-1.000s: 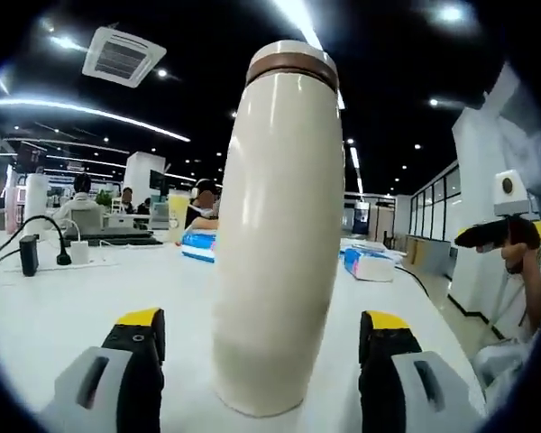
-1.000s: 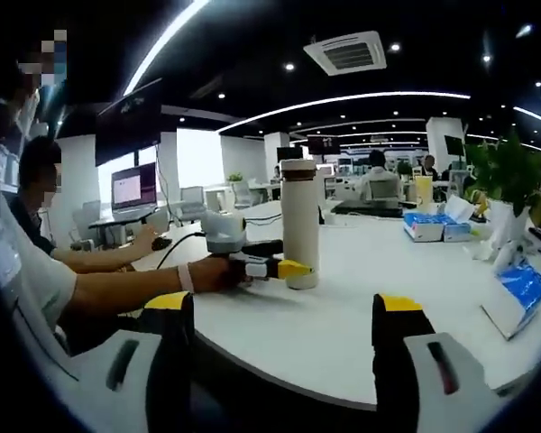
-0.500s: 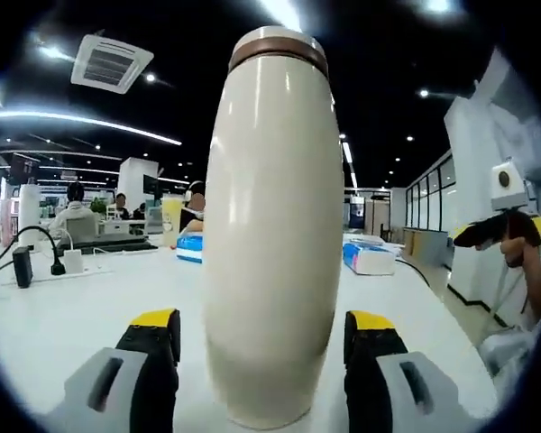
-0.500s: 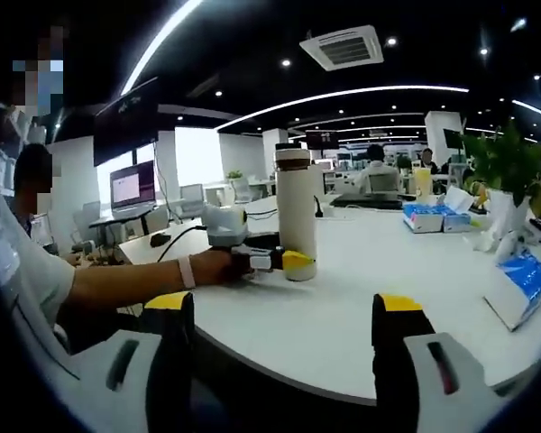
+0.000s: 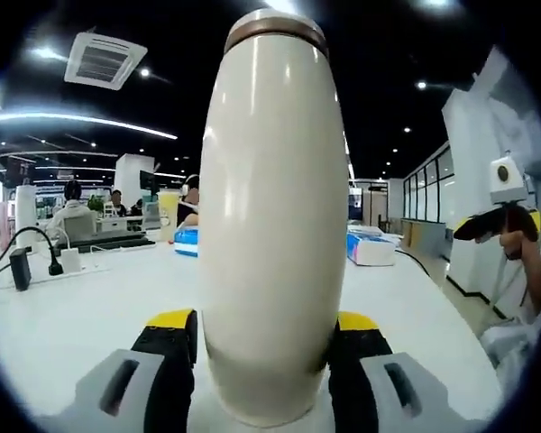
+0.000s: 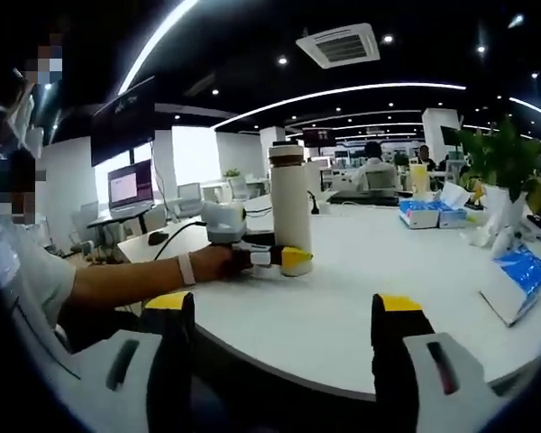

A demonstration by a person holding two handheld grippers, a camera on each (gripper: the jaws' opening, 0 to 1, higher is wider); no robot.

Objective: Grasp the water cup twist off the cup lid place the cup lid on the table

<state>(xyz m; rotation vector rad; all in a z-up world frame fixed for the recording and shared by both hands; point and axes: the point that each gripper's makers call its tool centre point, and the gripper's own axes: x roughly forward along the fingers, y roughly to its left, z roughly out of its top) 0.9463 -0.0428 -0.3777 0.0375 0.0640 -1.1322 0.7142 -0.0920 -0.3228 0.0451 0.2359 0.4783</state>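
Stands upright on the white tabletop (image 5: 81, 307): the cream water cup (image 5: 272, 225), its brown-banded cup lid (image 5: 276, 22) on top. Now closed in against the water cup's lower body from both sides: the left tongs (image 5: 263, 327), yellow tips touching the cream wall, where 1 second ago a clear gap showed on each side and half a second ago a narrower one. Seen from the right gripper view: the same water cup (image 6: 289, 203) upright near the tabletop's (image 6: 361, 307) near edge, the left tongs (image 6: 284, 259) clamped at its base, a person's hand (image 6: 212, 264) behind them. Held wide apart and well short of the water cup, gripping nothing, as in both earlier frames: the right tongs (image 6: 287, 317). Beyond the water cup, further along the tabletop: blue tissue packs (image 6: 427, 215), a potted plant (image 6: 500, 180) and a blue-printed sheet (image 6: 518, 280) to its right.
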